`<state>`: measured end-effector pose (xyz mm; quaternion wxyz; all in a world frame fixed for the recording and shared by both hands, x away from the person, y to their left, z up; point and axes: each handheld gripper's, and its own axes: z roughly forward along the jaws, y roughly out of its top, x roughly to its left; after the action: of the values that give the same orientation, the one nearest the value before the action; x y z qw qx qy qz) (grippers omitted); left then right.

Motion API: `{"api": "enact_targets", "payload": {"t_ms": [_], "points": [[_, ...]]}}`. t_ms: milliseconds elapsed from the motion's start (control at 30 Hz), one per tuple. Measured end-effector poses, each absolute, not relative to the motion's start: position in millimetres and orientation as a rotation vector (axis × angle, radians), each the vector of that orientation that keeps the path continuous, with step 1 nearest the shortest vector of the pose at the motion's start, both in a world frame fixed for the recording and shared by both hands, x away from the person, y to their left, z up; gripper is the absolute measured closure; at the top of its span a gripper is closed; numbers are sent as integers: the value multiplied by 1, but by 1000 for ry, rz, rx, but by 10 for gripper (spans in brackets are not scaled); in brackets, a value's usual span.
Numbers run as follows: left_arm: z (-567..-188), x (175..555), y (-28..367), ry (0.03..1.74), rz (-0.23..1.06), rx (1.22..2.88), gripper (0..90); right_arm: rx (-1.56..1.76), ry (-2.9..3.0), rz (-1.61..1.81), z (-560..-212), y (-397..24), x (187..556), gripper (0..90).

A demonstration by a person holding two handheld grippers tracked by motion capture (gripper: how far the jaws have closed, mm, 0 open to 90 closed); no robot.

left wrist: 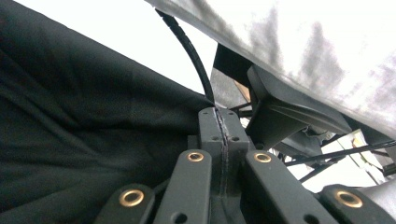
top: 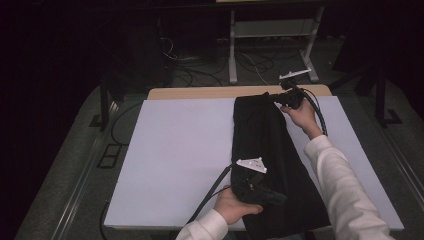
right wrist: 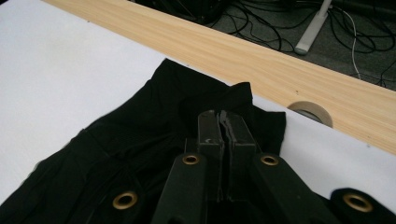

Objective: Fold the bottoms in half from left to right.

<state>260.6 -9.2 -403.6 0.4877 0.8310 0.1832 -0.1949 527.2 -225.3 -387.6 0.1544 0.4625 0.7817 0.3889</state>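
**Both grippers pinched shut on the black cloth**

The cloth is a long black piece laid lengthwise on the right half of the white board, running from the far edge down to the near one, where it hangs a bit over the front. It's narrower at the far end and spreads wider toward the person.

Right gripper is at the far end of the cloth. In the right gripper view its jaws are pressed flat together with barely a seam between them, and a little peak of cloth bunches up right at the tips, so it's clenched on that far edge. The wooden table edge shows just past the board there, with a round cable hole close by.

Left gripper is at the near end, lying across the cloth with the hand behind it. In the left gripper view the jaws are squeezed tight too, with cloth piled up on one side of them and reaching the tips. Looks like it's nipping a thin bit of fabric there, but the actual pinch is hard to make out. A pale sleeve crosses the top of that view.
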Motion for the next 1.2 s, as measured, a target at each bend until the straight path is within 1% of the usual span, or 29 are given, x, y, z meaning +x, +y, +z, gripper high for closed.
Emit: {"api": "enact_targets", "payload": {"t_ms": [367, 833, 1200], "points": [[-406, 265, -41, 446, -507, 2058, 887, 1309, 2251, 1082, -395, -236, 531, 861], [-422, 272, -66, 478, -539, 2058, 887, 1280, 2285, 1016, -411, -239, 538, 861], [-432, 280, -88, 501, -561, 2061, 887, 1274, 2297, 981, -413, -240, 538, 861]]}}
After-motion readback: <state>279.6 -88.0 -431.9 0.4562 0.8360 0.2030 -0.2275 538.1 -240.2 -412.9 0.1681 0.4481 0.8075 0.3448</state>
